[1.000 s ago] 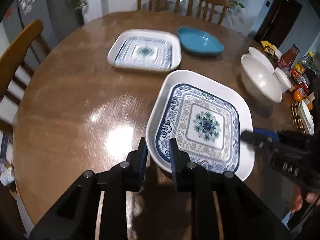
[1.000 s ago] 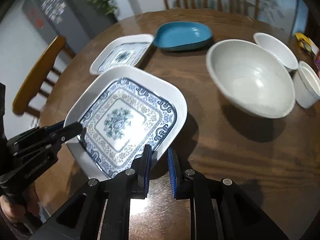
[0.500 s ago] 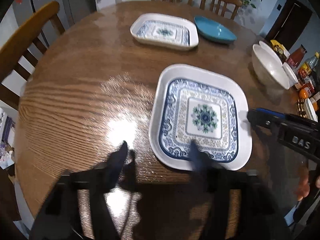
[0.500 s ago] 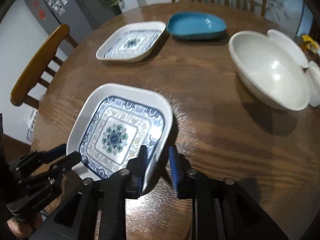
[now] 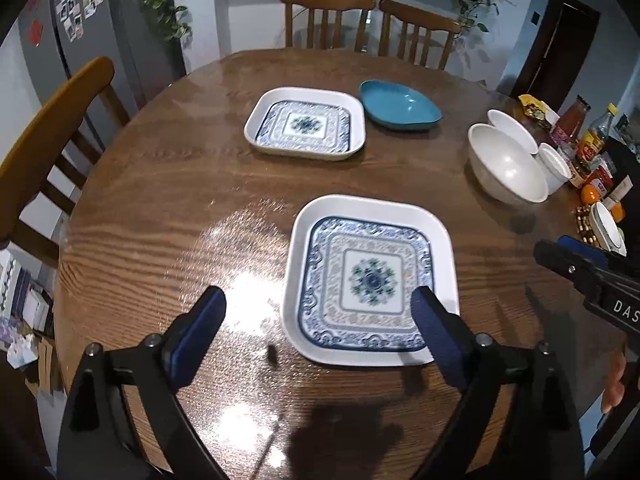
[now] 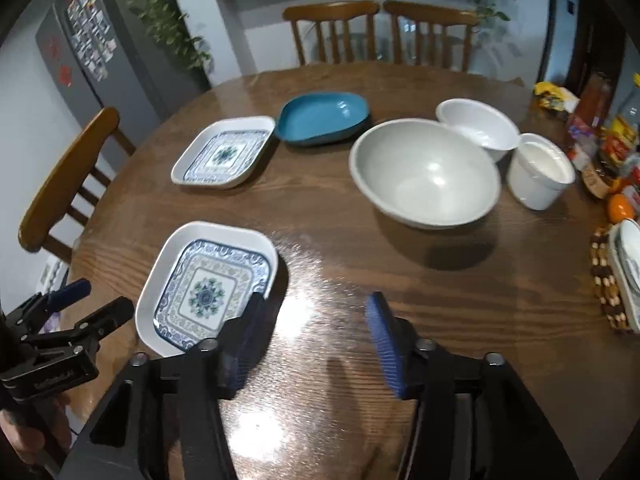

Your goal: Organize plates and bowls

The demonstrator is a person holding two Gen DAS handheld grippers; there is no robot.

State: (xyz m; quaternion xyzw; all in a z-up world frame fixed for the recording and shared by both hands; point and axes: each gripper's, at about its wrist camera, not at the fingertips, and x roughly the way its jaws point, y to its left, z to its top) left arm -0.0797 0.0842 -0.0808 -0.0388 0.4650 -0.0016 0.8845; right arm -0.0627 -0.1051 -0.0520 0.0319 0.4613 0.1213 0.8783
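Note:
A square white plate with a blue pattern [image 5: 370, 280] lies flat on the round wooden table [image 5: 180, 208] near the front edge; it also shows in the right wrist view [image 6: 208, 284]. My left gripper [image 5: 318, 312] is open and empty, raised just in front of this plate. My right gripper [image 6: 316, 320] is open and empty, to the plate's right. A second patterned square plate [image 5: 306, 124] lies farther back, with a blue dish [image 5: 398, 106] beside it. A large white bowl [image 6: 424, 172], a smaller white bowl [image 6: 478, 126] and a white cup [image 6: 540, 170] stand at the right.
Bottles, packets and oranges [image 5: 588, 152] crowd the table's right edge, with a beaded mat and dish [image 6: 620, 280]. Wooden chairs stand at the far side [image 5: 368, 20] and the left [image 5: 52, 136]. A fridge [image 6: 92, 52] stands at the back left.
Both grippers let go of the near patterned plate, which now lies flat on the table. Both opened wide and pulled back and up.

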